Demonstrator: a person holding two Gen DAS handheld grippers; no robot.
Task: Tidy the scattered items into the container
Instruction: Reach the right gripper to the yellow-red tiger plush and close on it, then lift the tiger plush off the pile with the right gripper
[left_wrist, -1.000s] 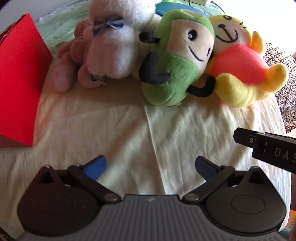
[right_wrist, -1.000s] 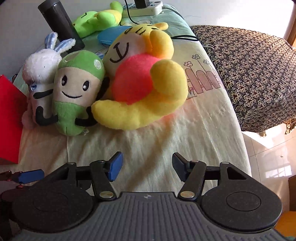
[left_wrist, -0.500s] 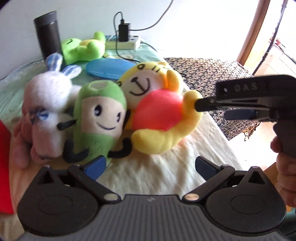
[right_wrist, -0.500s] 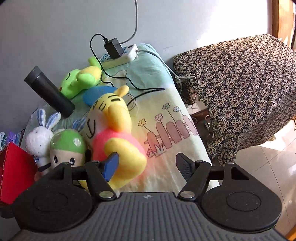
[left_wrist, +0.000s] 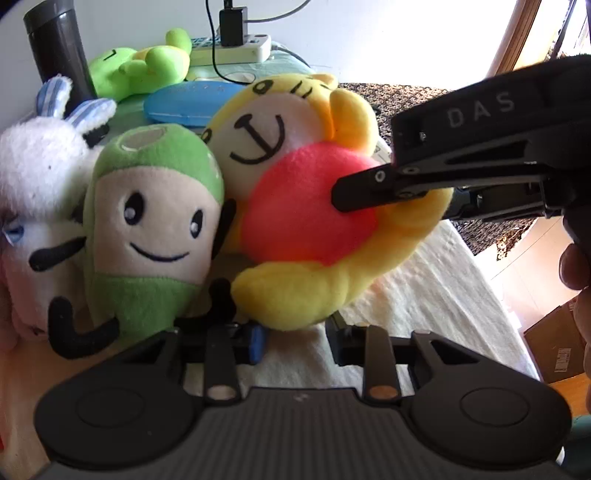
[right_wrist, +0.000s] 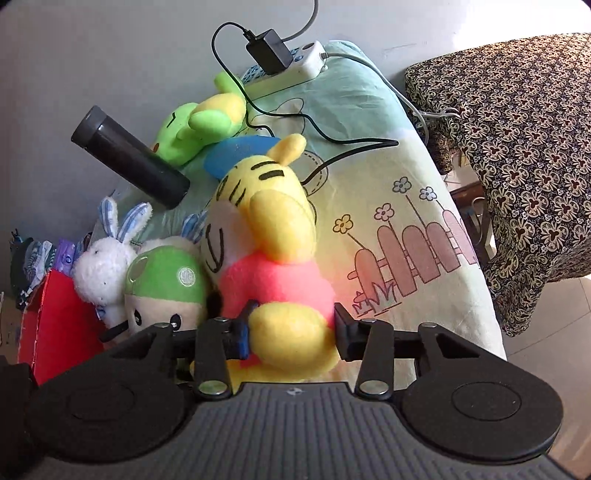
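Observation:
A yellow plush tiger in a pink shirt (left_wrist: 306, 218) lies on the bed beside a green-capped plush (left_wrist: 155, 214) and a white rabbit plush (left_wrist: 33, 177). My left gripper (left_wrist: 295, 341) has closed on the tiger's lower yellow foot. My right gripper (right_wrist: 291, 332) is closed on the tiger's yellow arm from the right; it also shows in the left wrist view (left_wrist: 354, 199) pressed against the pink shirt. The red container (right_wrist: 59, 325) stands at the left in the right wrist view.
A dark flask (right_wrist: 129, 158), a lime frog plush (right_wrist: 195, 125), a blue case (left_wrist: 184, 105) and a power strip with charger and cables (right_wrist: 284, 62) lie at the back. A patterned cloth-covered table (right_wrist: 524, 147) stands to the right, beyond the bed edge.
Both grippers have moved in onto the yellow tiger and their jaws have narrowed from wide open to closed on it.

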